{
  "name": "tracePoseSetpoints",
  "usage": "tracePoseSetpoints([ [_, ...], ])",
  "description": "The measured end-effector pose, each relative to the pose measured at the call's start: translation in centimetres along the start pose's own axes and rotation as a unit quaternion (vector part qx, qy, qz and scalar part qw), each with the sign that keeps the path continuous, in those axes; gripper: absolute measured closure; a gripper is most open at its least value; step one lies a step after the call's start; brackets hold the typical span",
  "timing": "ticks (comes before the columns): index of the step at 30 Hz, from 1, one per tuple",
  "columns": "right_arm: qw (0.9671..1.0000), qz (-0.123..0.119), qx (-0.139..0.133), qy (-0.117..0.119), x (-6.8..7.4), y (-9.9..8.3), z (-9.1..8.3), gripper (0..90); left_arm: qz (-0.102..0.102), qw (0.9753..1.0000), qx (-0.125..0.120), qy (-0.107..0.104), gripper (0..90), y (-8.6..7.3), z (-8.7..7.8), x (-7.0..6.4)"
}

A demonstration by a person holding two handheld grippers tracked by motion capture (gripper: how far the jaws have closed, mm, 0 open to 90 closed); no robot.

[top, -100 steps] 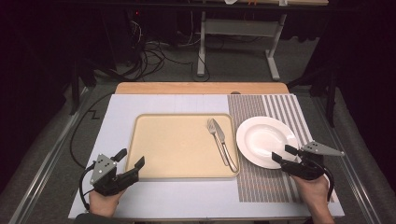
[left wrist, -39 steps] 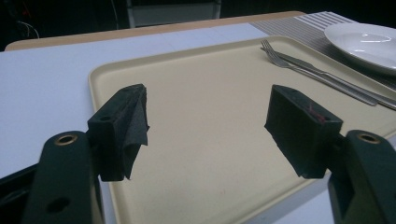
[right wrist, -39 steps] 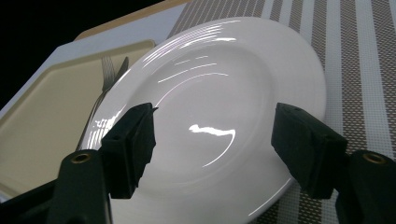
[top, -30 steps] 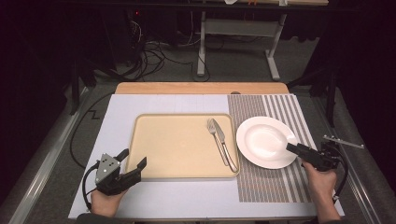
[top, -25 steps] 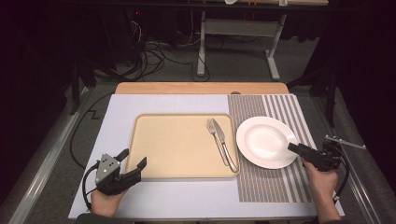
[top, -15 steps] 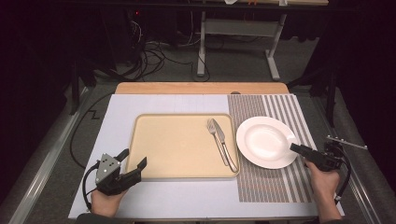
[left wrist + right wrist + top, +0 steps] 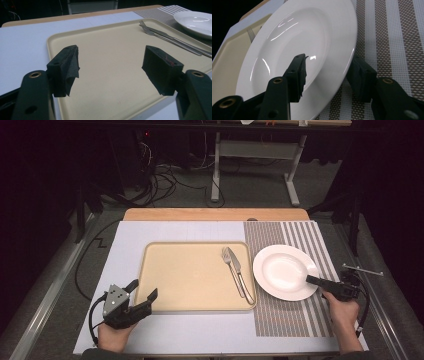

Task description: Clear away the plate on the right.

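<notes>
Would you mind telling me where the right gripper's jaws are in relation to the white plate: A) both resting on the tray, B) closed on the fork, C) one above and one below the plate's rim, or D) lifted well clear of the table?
C: in the right gripper view, the right gripper straddles the white plate, one jaw over its rim and the other beneath it on the striped mat.

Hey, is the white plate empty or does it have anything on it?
Empty. The white plate shows a bare, glossy surface in the high view; the right gripper has one jaw above its rim and one below.
</notes>
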State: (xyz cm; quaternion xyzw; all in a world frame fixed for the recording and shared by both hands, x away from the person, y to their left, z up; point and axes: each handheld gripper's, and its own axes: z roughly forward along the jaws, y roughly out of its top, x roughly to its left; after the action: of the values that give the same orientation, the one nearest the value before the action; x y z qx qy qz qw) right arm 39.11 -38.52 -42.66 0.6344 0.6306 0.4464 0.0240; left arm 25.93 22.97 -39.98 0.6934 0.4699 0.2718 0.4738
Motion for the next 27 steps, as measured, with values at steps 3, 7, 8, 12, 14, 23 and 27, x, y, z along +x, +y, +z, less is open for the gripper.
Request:
tracePoseSetpoints([
  [3, 0.9999, 0.009, 0.003, 0.006, -0.2, 0.1, 0.3, 54.5, 0.000, 1.0000, 0.001, 0.000, 30.3, 0.0, 0.0, 0.0],
  [7, 0.9997, 0.017, 0.010, 0.015, -0.3, 0.2, 0.7, 56.0, 0.000, 1.0000, 0.000, 0.000, 30.3, 0.0, 0.0, 0.0],
  [8, 0.9997, 0.016, 0.012, 0.015, -0.3, 0.2, 0.9, 56.0, 0.000, 1.0000, 0.000, 0.000, 30.3, 0.0, 0.0, 0.0],
  [12, 0.9994, 0.024, 0.017, 0.017, -0.3, 0.3, 1.2, 57.9, 0.000, 1.0000, 0.000, 0.000, 30.3, 0.0, 0.0, 0.0],
  [14, 0.9993, 0.026, 0.020, 0.019, -0.3, 0.4, 1.4, 58.2, 0.001, 1.0000, 0.001, 0.001, 30.3, 0.0, 0.1, 0.0],
  [23, 0.9979, 0.049, 0.021, 0.037, -0.6, 0.7, 1.8, 59.2, 0.000, 1.0000, 0.001, 0.001, 30.3, 0.0, 0.1, 0.0],
  [27, 0.9976, 0.053, 0.023, 0.039, -0.6, 0.8, 2.1, 60.2, 0.000, 1.0000, 0.001, 0.002, 30.3, 0.0, 0.1, 0.0],
])
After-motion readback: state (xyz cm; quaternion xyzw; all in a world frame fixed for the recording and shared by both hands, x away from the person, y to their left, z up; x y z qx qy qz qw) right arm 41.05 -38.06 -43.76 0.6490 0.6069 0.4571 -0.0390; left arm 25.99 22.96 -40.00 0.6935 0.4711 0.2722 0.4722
